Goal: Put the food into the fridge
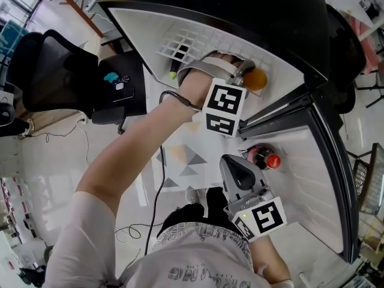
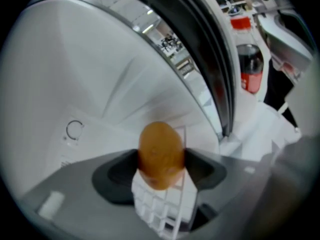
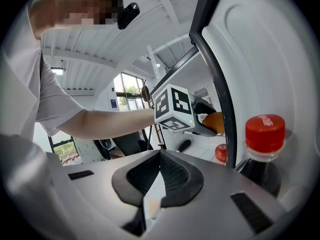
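Pinches the food point(image 2: 160, 149), an orange oval, in the left claw point(image 2: 161, 170), dark pads against both its sides. Holds it inside the fridge point(image 1: 144, 32), over a white grid point(image 1: 183, 47) and close to the pale inner wall. Reaches in with a bare arm running up from the lower left of the head view, marker cube riding on top of the claw. Presses the right claw point(image 3: 159, 174) together on nothing, ribbed pads meeting at the middle. Hangs that claw low by the open door point(image 1: 303, 185), just beside a cola bottle point(image 3: 263, 149) with a red cap, upright in the door's shelf. Points it toward the left claw and the food, well apart, left of a dark frame bar in the right gripper view.
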The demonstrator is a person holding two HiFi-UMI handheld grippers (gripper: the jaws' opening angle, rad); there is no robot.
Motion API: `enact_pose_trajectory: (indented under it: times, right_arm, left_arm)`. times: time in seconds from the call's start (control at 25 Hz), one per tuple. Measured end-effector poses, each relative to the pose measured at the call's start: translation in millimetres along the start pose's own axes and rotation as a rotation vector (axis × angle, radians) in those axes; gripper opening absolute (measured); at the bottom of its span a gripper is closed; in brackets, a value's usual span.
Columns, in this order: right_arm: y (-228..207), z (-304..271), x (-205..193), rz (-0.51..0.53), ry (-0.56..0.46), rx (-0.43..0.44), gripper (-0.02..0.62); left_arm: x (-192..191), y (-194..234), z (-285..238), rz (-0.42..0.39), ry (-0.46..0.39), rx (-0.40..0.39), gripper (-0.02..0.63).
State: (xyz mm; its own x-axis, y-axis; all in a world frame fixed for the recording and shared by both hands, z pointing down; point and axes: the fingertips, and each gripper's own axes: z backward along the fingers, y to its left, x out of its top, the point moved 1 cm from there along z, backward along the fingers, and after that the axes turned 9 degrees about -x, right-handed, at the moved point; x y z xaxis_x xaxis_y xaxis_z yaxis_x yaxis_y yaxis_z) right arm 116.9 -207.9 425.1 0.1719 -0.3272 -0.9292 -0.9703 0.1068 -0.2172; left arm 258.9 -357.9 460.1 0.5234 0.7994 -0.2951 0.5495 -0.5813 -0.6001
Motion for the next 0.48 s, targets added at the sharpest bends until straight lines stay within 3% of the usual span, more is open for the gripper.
enact_pose_trajectory:
  times: [0.2,0.48]
  right_arm:
    - [0.1,1.8,1.3,0.004,0.001,-0.005,0.002]
    - [4.2,4.7,2.7,0.005,-0.001,-0.007,0.002]
  left_arm:
    - [1.9,-2.7,-4.2,-0.049,0.019,0.009,0.331]
    - [1.2,-4.4,-3.0,-0.041,0.016,0.015,0.341]
